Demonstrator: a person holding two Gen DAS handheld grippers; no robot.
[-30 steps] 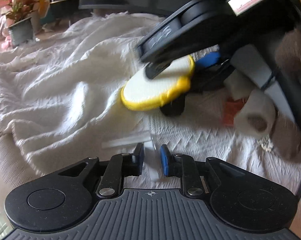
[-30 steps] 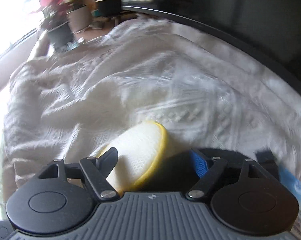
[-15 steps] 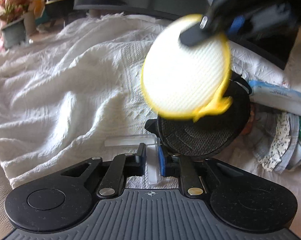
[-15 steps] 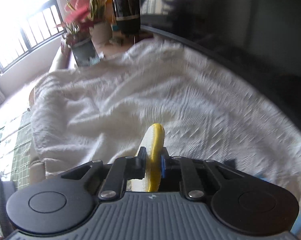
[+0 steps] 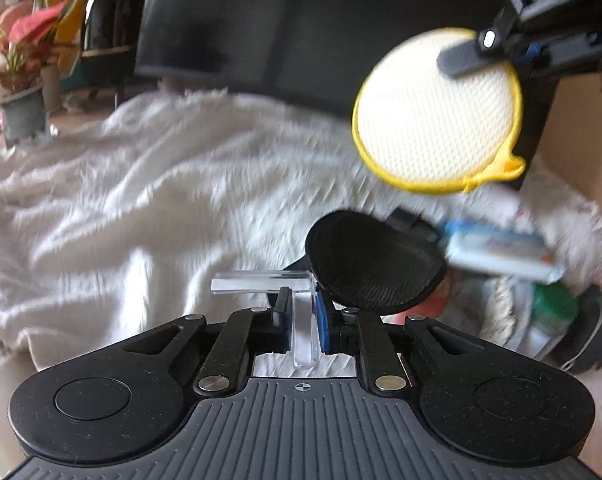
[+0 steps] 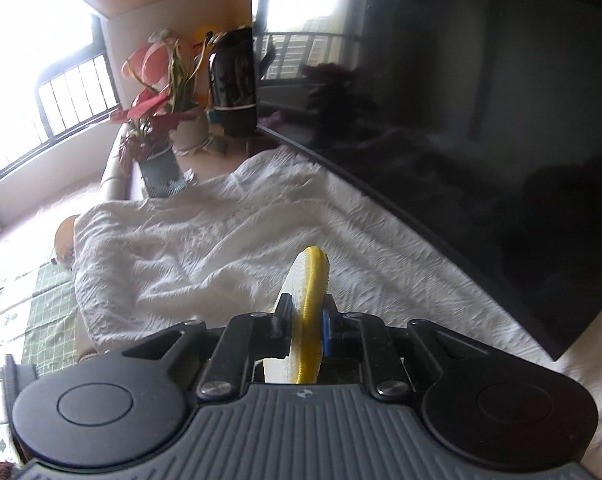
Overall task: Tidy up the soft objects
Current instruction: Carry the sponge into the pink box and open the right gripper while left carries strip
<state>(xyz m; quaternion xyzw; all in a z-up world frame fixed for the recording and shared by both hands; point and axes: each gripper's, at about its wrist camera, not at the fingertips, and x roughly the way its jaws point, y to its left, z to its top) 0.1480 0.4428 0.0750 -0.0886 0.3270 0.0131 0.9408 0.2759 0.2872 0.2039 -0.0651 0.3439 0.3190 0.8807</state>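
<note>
The right claw (image 6: 306,322) is clamped on the rim of a round yellow-edged mesh pad (image 5: 437,110), holding it up in the air, clear of the white blanket (image 5: 149,200) that covers the table. Its jaws have just been closing, with the pad between them. From the left wrist view the pad hangs above the table's right side, its pale face showing.

The left claw (image 5: 303,318) is pinched on a clear plastic T-shaped piece (image 5: 301,312), jaws narrow. Just beyond it a black mesh pad (image 5: 375,268) lies on the blanket, near a blue and white packet (image 5: 501,252) and other blurred clutter by the right edge. A potted plant (image 6: 153,120) and a dark screen (image 6: 461,120) stand at the far edge
</note>
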